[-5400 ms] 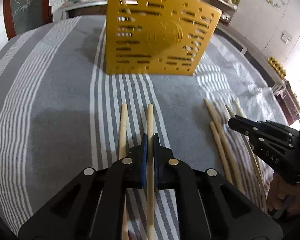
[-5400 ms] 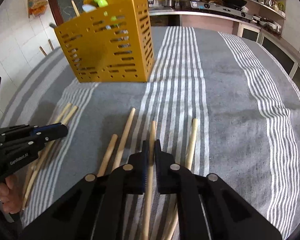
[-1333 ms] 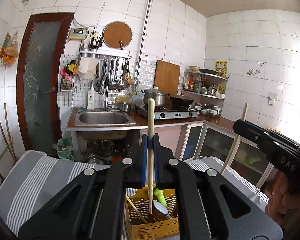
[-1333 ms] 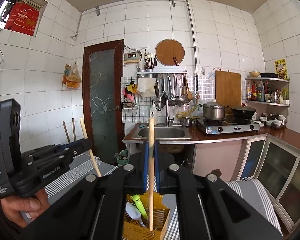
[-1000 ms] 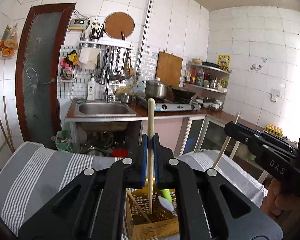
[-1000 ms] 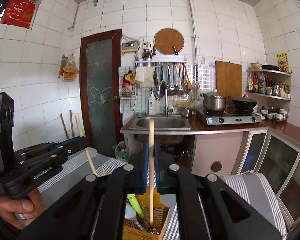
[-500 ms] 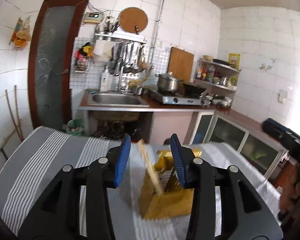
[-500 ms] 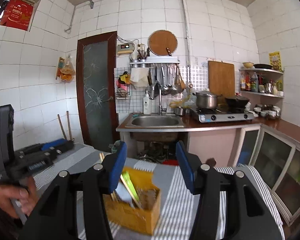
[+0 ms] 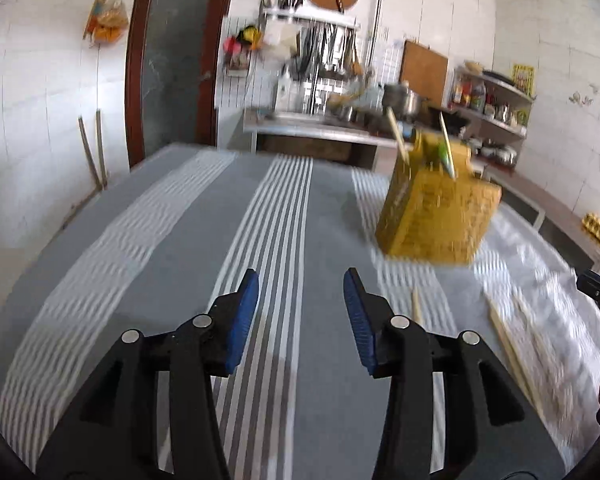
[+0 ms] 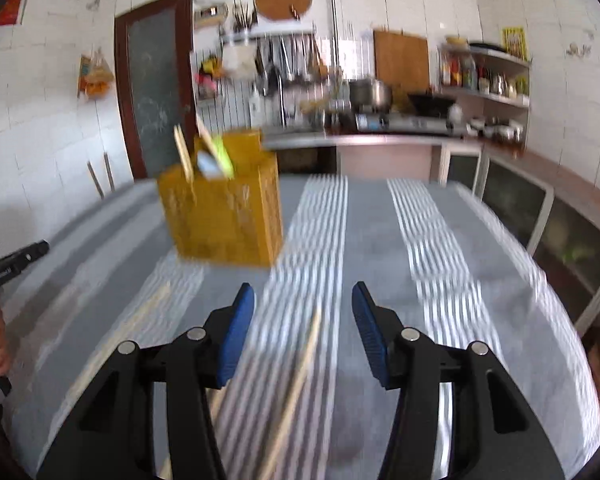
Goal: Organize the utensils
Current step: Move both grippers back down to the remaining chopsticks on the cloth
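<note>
A grey cloth with white stripes [image 9: 148, 240] covers the worktop in a white-tiled kitchen, where the perforated yellow plastic utensil basket [image 10: 224, 216] stands upright beyond loose wooden chopsticks [image 10: 296, 384], while the left gripper [image 9: 300, 316] is opening its empty jaws and the right gripper [image 10: 302, 328] holds its jaws apart and empty.

Our left hand-held gripper [image 9: 300, 312] opening over the striped desk [image 9: 140, 264], nothing between its jaws, yellow utensil basket [image 9: 436, 216] ahead right, chopsticks [image 9: 508, 336] lying near it

Utensil basket [image 10: 224, 216] stands on the cloth-covered counter [image 10: 380, 248], chopsticks [image 10: 182, 152] upright inside. Loose chopsticks [image 10: 296, 384] lie on the cloth before it. Sink [image 9: 300, 118] behind.
</note>
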Motion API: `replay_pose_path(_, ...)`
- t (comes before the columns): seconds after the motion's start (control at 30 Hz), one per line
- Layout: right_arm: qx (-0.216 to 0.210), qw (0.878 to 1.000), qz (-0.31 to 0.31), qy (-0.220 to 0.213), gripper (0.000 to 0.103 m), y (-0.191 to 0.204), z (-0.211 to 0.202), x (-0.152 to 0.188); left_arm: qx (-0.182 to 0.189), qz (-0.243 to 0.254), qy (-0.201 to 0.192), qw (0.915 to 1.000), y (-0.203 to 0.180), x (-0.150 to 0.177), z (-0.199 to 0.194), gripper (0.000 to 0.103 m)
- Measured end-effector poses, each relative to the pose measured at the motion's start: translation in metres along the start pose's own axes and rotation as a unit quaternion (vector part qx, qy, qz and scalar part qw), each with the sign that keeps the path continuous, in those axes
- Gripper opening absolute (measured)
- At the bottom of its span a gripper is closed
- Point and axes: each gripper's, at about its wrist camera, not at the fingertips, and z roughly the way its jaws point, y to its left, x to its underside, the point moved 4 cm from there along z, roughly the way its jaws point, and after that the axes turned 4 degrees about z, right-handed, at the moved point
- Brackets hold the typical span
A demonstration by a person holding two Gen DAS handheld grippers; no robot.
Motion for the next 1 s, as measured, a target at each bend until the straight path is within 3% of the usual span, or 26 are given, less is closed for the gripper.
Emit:
replay_pose_path(0.13, 0.018, 1.0, 0.006, 0.019, 0.051, -0.012, -0.007, 0.03, 0.0, 0.001, 0.029, 0.9996, 0.006, 0.026, -0.011, 0.043)
replay_pose_path(0.27, 0.02, 0.999, 0.014, 0.028, 0.05, -0.011, -0.008, 0.041, 0.01, -0.024, 0.022, 0.9994, 0.01, 0.039, -0.026, 0.044)
replay_pose_path(0.53, 0.012, 1.0, 0.002, 0.022, 0.049, 0.005, -0.017, 0.043, 0.024, -0.008, 0.017, 0.9995, -0.007, 0.04, -0.029, 0.046)
replay_pose_path(0.7, 0.003, 0.999, 0.007, 0.038, 0.042, 0.006, -0.009, 0.049, 0.031, -0.009, 0.044, 0.9985, -0.014, 0.047, -0.012, 0.046)
replay_pose_path(1.0, -0.004, 0.999, -0.001, 0.054, 0.038, 0.021, 0.01, 0.04, 0.06, 0.015, 0.058, 0.9964, -0.047, 0.032, 0.007, 0.046)
